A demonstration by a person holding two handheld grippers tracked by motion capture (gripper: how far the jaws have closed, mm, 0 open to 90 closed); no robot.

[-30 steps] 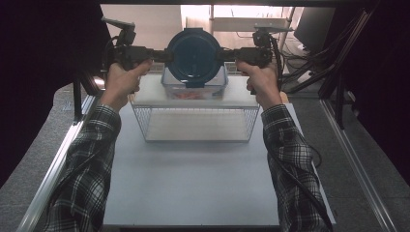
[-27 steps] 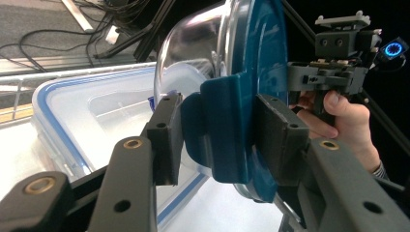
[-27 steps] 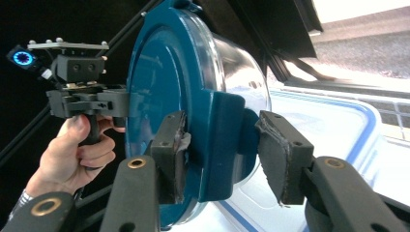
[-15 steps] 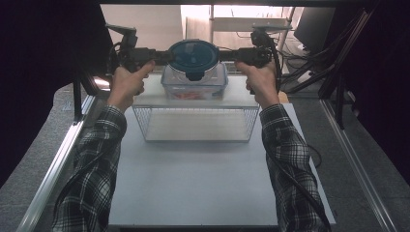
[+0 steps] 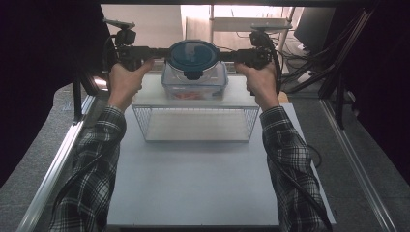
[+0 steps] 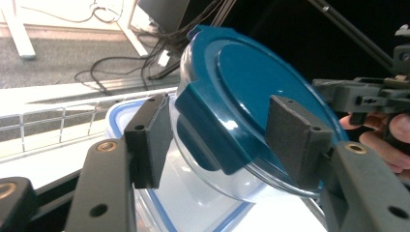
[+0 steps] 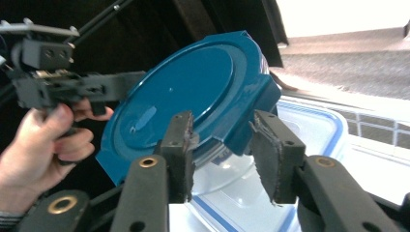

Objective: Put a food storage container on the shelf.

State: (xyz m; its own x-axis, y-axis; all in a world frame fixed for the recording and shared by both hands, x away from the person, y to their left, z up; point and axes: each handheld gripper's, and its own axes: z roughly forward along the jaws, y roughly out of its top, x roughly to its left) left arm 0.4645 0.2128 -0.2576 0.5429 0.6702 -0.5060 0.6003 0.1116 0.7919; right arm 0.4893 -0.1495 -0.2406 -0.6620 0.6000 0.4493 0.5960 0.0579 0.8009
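Note:
A round clear container with a dark blue clip lid (image 5: 195,54) sits level on top of a rectangular clear box with a blue-rimmed lid (image 5: 193,89). My left gripper (image 5: 162,52) reaches in from the left and my right gripper (image 5: 227,55) from the right. In the left gripper view my jaws (image 6: 220,140) straddle a side latch of the blue lid (image 6: 261,82), with a slim gap at the left pad. In the right gripper view my jaws (image 7: 220,154) flank the opposite latch of the lid (image 7: 188,87), a gap beside the left pad. Both pairs of jaws have just been opening.
The rectangular box stands on a white board (image 5: 150,96) laid over a wire basket (image 5: 193,123) at the far side of the white table (image 5: 193,183). Dark frame posts and cables lie behind and to the right.
The round container, tilted with its lid facing the camera a second ago, has come down level onto the rectangular box. Both hands sank slightly with it.

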